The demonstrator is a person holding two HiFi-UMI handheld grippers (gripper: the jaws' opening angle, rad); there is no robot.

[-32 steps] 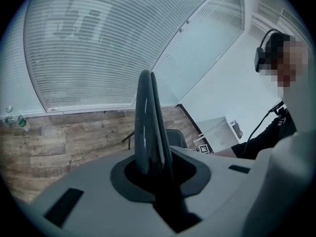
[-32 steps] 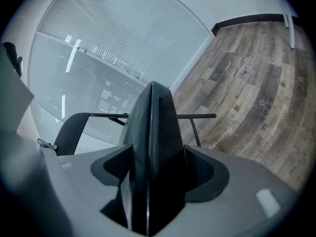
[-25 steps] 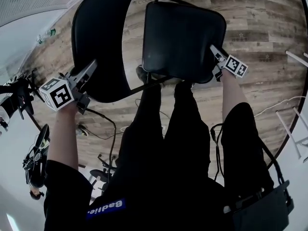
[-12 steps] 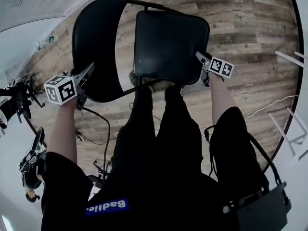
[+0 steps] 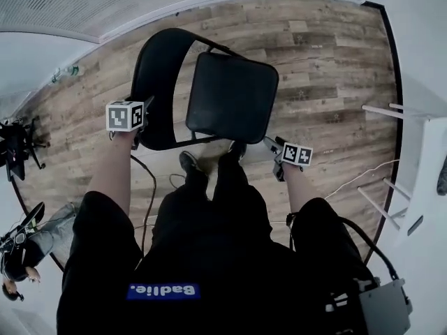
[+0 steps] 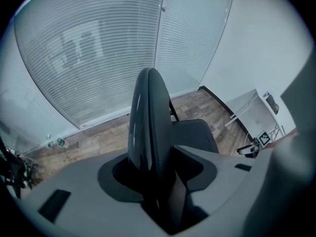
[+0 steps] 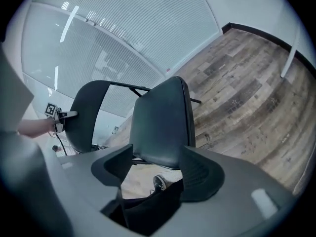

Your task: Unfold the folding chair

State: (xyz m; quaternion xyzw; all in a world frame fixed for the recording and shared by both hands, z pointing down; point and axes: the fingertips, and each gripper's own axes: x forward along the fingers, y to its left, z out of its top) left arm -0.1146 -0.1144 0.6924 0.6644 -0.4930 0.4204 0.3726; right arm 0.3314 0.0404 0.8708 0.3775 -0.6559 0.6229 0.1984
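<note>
The black folding chair stands unfolded on the wood floor, its seat level and its curved backrest to the left. My left gripper sits on the backrest's near edge. In the left gripper view the backrest stands edge-on between the jaws, which are opening, with dark gaps beside it. My right gripper hangs clear of the seat's near right corner. Its jaws are wide and closing a little, with nothing between them, and the seat lies just beyond my right gripper.
The person's dark legs and a shoe stand just before the chair. A cable trails on the floor. White frame legs stand at the right, a black stand and another person at the left. Blinds line the far wall.
The right gripper has left the seat's right edge and drawn back toward the person. The left gripper stays at the backrest's edge. The chair now looks smaller and farther below.
</note>
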